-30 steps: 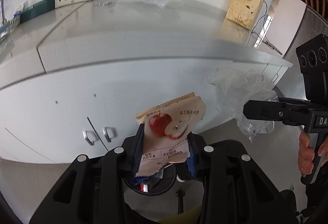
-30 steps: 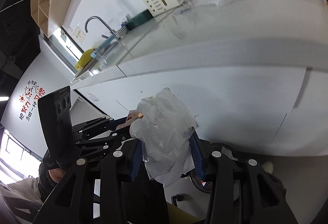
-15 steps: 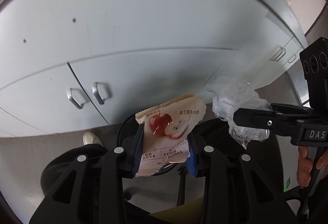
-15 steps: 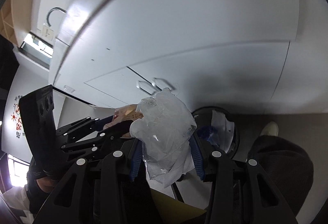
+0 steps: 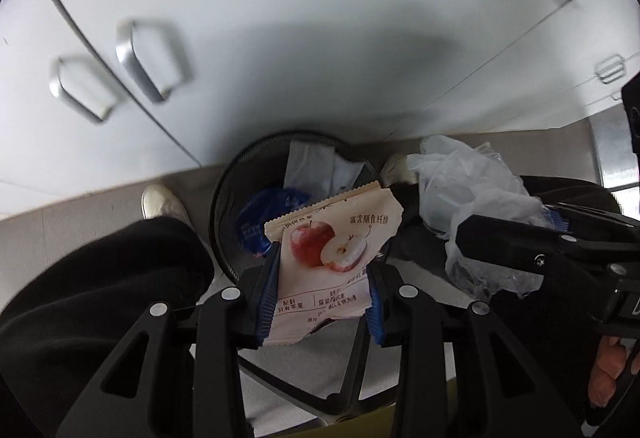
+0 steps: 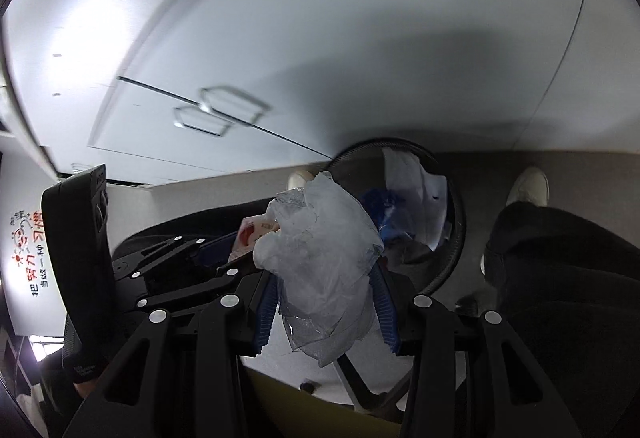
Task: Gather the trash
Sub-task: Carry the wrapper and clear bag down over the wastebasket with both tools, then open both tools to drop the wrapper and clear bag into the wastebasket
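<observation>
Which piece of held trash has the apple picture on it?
The snack wrapper clamped in the left gripper: printed paper showing a red apple. The crumpled clear plastic in the right gripper is unprinted and see-through.

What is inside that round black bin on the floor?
In the bin lie a blue wrapper and some white paper or plastic. The apple snack packet held in front hides part of the inside, and what lies deeper cannot be seen.
</observation>
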Action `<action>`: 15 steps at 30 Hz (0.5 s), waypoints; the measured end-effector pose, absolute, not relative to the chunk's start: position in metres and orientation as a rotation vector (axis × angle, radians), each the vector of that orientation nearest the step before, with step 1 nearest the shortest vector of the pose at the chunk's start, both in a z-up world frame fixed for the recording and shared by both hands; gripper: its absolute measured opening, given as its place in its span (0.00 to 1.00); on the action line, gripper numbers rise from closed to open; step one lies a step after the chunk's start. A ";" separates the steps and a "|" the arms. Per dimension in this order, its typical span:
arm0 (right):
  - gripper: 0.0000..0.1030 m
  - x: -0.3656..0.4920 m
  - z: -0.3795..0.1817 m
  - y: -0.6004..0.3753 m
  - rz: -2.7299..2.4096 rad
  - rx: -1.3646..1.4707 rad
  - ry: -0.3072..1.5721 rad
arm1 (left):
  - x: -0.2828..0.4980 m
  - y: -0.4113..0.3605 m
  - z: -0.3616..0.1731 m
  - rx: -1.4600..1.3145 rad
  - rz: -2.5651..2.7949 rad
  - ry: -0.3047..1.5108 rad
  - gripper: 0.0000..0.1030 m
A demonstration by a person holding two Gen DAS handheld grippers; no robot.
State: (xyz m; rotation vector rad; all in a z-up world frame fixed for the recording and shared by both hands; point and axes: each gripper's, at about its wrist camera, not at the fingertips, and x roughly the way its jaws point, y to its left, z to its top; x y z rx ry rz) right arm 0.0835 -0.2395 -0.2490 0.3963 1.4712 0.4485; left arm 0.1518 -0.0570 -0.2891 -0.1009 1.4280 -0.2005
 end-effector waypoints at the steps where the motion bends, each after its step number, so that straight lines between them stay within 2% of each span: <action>1: 0.45 0.084 -0.255 -0.240 0.438 0.399 1.483 | 0.153 -0.056 -0.295 -0.104 -0.193 1.440 0.36; 11: 0.46 0.088 -0.288 -0.241 0.409 0.431 1.542 | 0.155 -0.053 -0.323 -0.094 -0.166 1.484 0.38; 15: 0.51 0.089 -0.287 -0.239 0.409 0.422 1.538 | 0.156 -0.053 -0.331 -0.089 -0.156 1.494 0.43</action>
